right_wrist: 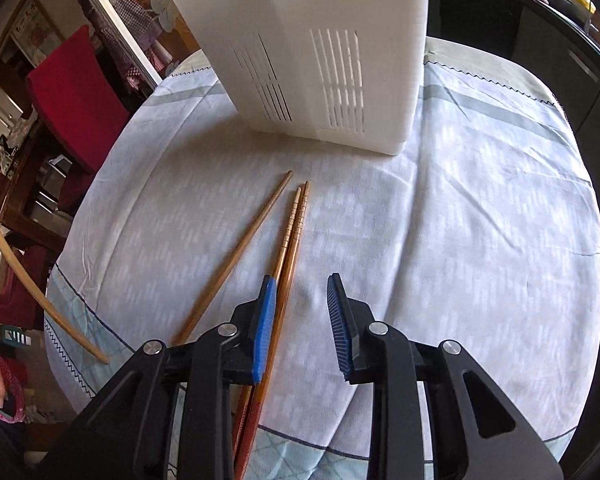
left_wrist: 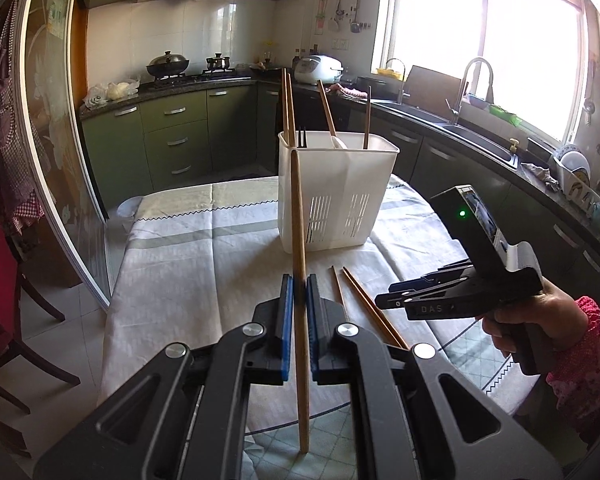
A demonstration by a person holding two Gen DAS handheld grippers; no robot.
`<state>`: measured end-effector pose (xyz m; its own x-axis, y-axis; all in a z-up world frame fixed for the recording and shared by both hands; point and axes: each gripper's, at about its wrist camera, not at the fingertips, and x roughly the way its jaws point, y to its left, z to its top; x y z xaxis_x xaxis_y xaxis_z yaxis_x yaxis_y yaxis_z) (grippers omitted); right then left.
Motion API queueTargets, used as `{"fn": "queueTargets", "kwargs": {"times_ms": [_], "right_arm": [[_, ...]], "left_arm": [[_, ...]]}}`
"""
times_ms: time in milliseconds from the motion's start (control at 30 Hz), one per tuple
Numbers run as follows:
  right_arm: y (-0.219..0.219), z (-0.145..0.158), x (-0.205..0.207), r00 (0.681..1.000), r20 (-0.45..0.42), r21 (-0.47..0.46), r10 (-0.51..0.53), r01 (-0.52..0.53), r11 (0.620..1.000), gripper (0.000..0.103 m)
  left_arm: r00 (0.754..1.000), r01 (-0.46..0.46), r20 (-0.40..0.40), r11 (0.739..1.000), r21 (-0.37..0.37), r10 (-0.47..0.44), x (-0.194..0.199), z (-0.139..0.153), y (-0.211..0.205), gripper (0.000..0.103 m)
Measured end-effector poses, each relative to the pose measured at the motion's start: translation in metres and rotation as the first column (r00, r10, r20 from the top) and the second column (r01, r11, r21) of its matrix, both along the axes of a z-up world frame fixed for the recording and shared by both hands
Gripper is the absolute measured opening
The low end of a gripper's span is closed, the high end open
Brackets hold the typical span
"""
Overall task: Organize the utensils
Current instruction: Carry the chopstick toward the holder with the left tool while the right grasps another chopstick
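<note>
While my left gripper (left_wrist: 299, 288) clamps one wooden chopstick (left_wrist: 299, 216) upright between its blue pads, the white utensil holder (left_wrist: 336, 188) stands just beyond on the cloth-covered table (left_wrist: 172, 256), already holding several chopsticks and a white spoon. My right gripper (right_wrist: 300, 320) hangs low over the cloth with its fingers spread apart and gripping nothing, above three loose chopsticks (right_wrist: 288, 248) lying in front of the holder.

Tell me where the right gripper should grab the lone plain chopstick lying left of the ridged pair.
Grip the lone chopstick mid-shaft from above, open right gripper straddling it crosswise. It lies flat on the tablecloth, angled apart from the ridged pair, probably leaving room for a finger.
</note>
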<state>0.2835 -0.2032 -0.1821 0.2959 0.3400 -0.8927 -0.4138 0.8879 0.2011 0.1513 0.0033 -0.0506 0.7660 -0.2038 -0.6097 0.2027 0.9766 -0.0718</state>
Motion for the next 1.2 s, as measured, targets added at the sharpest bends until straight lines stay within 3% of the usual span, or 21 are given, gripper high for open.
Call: {"fn": "queueTargets", "kwargs": {"times_ms": [667, 767, 967, 1200], "right_arm": [[0.046, -0.012, 0.009, 0.999, 0.041, -0.170, 0.033, -0.025, 0.985, 0.019], [0.048, -0.012, 0.013, 0.999, 0.041, -0.152, 0.028, -0.022, 0.988, 0.007], [0.039, -0.006, 0.014, 0.999, 0.049, -0.066, 0.001, 0.002, 0.998, 0.007], [0.005, 0.047, -0.011, 0.986, 0.159, 0.064, -0.045, 0.035, 0.997, 0.007]], "left_arm": [[1.000, 0.000, 0.023, 1.000, -0.006, 0.000, -0.009, 0.004, 0.004, 0.007], [1.000, -0.002, 0.024, 1.000, -0.007, 0.002, -0.009, 0.004, 0.004, 0.007], [1.000, -0.006, 0.023, 1.000, -0.009, 0.006, -0.009, 0.006, 0.004, 0.007], [1.000, -0.006, 0.022, 1.000, -0.011, 0.007, -0.009, 0.007, 0.005, 0.007]]}}
